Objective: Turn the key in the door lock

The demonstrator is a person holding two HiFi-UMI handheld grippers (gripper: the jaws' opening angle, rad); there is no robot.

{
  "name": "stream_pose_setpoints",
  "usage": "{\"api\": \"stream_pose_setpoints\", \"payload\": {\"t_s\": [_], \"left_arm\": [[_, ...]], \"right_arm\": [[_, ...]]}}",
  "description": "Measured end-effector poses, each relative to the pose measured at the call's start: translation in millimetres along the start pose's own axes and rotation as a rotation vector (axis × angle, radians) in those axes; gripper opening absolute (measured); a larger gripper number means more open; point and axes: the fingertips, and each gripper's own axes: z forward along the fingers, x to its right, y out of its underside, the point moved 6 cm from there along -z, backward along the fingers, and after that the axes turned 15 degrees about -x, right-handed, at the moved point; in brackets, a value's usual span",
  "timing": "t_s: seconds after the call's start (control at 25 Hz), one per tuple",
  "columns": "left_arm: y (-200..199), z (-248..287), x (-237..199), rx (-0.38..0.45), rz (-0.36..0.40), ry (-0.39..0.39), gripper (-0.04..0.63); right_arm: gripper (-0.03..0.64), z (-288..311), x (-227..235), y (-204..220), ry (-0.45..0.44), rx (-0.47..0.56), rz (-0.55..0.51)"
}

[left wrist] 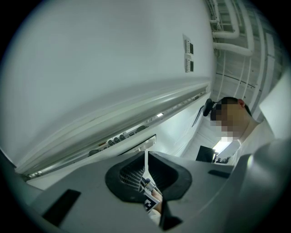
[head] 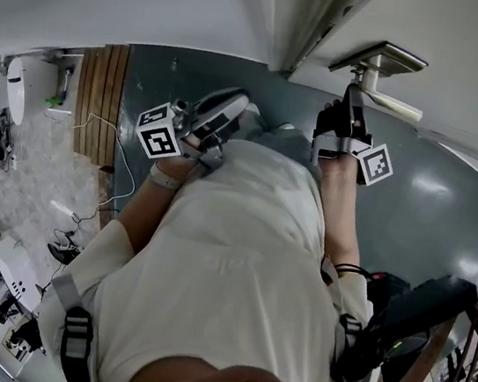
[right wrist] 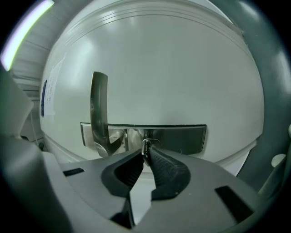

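the key (right wrist: 146,145), just beside the door handle (right wrist: 98,109), is clamped in the right gripper (right wrist: 146,154) for turning leverage (the left gripper (left wrist: 145,173), unneeded, is closed on nothing).

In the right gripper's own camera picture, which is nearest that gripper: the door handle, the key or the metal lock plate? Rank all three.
1. key: pinched between the jaws of the right gripper.
2. lock plate: on the door, directly behind the key.
3. door handle: off towards the picture's left.
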Motion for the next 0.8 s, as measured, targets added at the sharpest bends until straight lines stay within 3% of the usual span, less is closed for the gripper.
{"api": "stream_pose_setpoints", "payload": {"t_s": [0.48,0.6,0.8], "left_arm": [[-1.4,-0.9,-0.2,-0.006,-0.003,0.002,0.011],[-2.2,-2.6,-0.6,-0.001,-0.006,-0.001,0.011],[-3.0,-1.1,-2.3,-0.005,-0.005,0.002,0.011]], "right_arm": [[0.046,0.3,9.8,5.9,-0.192,0.076,0.399],[0.046,-0.7,11.5,6.9,-0.228,0.073,0.435],[0.046,-1.0,14.2,5.8,-0.232,0.053,0.406]]}}
